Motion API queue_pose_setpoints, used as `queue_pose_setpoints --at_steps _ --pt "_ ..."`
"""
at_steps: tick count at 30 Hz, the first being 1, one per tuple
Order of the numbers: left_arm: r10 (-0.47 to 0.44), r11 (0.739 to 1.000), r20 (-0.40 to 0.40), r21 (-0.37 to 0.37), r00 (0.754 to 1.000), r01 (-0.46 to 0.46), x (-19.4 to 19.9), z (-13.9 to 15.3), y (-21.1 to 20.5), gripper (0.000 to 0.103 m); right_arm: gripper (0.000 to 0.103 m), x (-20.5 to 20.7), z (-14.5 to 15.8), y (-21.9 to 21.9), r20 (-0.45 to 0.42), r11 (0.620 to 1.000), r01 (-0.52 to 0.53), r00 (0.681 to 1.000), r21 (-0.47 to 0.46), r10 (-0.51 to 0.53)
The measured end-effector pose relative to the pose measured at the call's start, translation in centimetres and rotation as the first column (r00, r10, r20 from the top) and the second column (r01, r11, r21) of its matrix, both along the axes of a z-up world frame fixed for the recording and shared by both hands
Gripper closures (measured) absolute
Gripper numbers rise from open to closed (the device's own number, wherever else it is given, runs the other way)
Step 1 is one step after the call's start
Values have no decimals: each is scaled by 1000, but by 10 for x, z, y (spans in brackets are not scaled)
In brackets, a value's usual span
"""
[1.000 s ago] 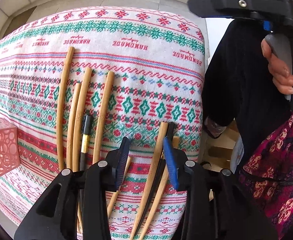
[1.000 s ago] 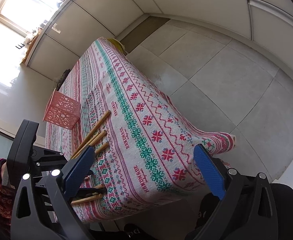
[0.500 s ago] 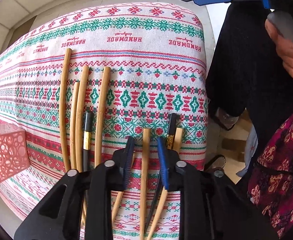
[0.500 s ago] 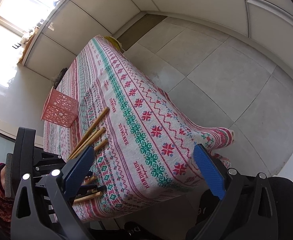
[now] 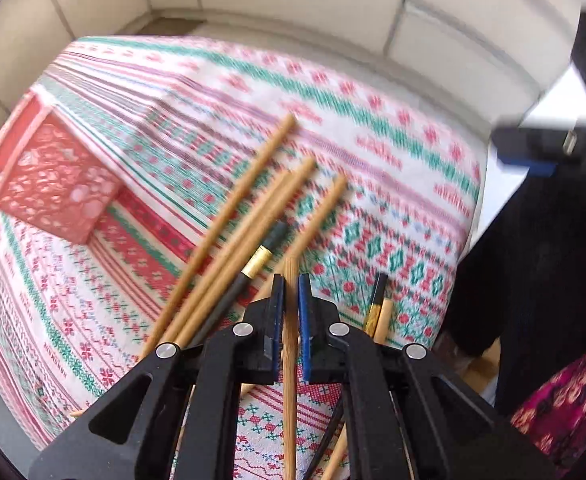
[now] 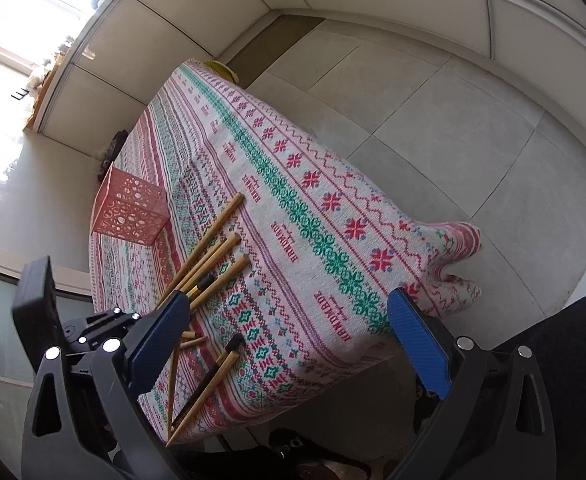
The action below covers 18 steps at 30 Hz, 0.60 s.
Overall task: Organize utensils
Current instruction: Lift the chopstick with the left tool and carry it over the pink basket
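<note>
One patterned tablecloth (image 6: 313,216) covers the table, its woven word "HANDMADE" repeated in red (legible only from the right wrist; the left view is smeared). Beside the pink perforated basket (image 6: 129,212) lie the remaining bamboo chopsticks (image 6: 213,256), their lower ends cut off. Spread wide and empty, the right gripper (image 6: 289,340) hangs. Just closed, the left gripper (image 5: 288,300) pinches one bamboo chopstick (image 5: 291,360).

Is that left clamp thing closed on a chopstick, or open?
Shut. In the left wrist view the left gripper has just closed its blue pads on one bamboo chopstick, which runs straight between them.
</note>
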<state>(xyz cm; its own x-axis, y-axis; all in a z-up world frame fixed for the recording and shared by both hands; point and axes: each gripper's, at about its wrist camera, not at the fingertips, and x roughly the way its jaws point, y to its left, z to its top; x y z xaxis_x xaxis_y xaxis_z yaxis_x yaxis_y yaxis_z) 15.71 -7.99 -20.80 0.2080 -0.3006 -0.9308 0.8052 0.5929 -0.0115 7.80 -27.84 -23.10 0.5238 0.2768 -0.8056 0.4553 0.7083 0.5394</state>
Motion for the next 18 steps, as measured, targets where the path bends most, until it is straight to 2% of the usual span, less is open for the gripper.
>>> queue_pose_setpoints --at_steps 4,6,7,8,9,10,11,13,18 --pt "81 992 83 -104 993 -73 -3 28 27 97 8 0 -10 26 -54 996 -39 998 77 43" --pt "125 981 111 -161 986 -107 0 42 45 97 13 -3 -17 40 -88 989 -28 995 145 41" --pt "146 975 123 -187 982 -121 -4 47 51 97 23 -3 -23 46 -115 981 -22 992 191 44" --pt "163 968 133 -213 978 -132 4 48 57 97 38 -2 -30 53 -148 968 -26 987 249 64" --pt "181 960 148 -241 972 -142 4 54 64 97 49 0 -38 61 -186 954 -28 979 298 87" --pt "205 949 165 -274 965 -155 7 60 70 97 72 1 -46 69 -225 941 -25 969 337 106" --pt "228 935 175 -313 958 -166 11 63 75 97 82 2 -51 74 -259 934 -12 959 358 111" --pt "272 901 185 -394 944 -182 11 66 84 97 88 2 -58 81 -314 941 17 945 338 96" --pt "336 840 213 -508 918 -189 -6 87 108 97 88 14 -45 91 -332 971 4 940 241 79"
